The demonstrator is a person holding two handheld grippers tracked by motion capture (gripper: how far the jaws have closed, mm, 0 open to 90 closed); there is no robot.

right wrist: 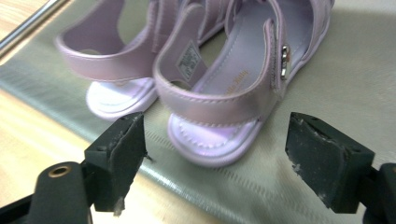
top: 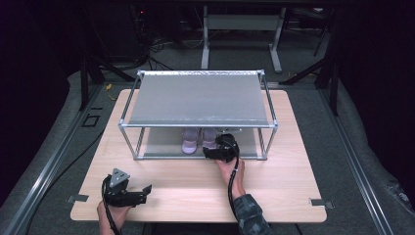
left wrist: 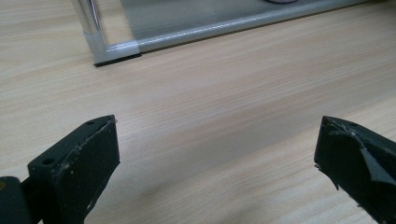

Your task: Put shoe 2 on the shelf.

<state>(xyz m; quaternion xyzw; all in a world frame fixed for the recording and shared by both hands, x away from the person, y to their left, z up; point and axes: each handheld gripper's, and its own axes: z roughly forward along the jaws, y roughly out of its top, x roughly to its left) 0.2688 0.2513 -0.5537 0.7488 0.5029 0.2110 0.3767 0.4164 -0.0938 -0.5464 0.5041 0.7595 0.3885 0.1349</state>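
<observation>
Lilac sandal (right wrist: 219, 88) — strap label (right wrist: 189, 59) print unreadable

A light wooden table (top: 288, 196) occupies the centre of the high view, resting on grey floor covering (top: 352, 161). At the upper middle stands a grey metal frame stand (top: 242, 29); dark cables (top: 161, 49) lie at the upper left. Metal brackets (top: 320, 202) sit at the table's lower corners.

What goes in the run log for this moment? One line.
right claw: open, at sandals | sandals: paired on rack lower shelf | left claw: open over table
</observation>
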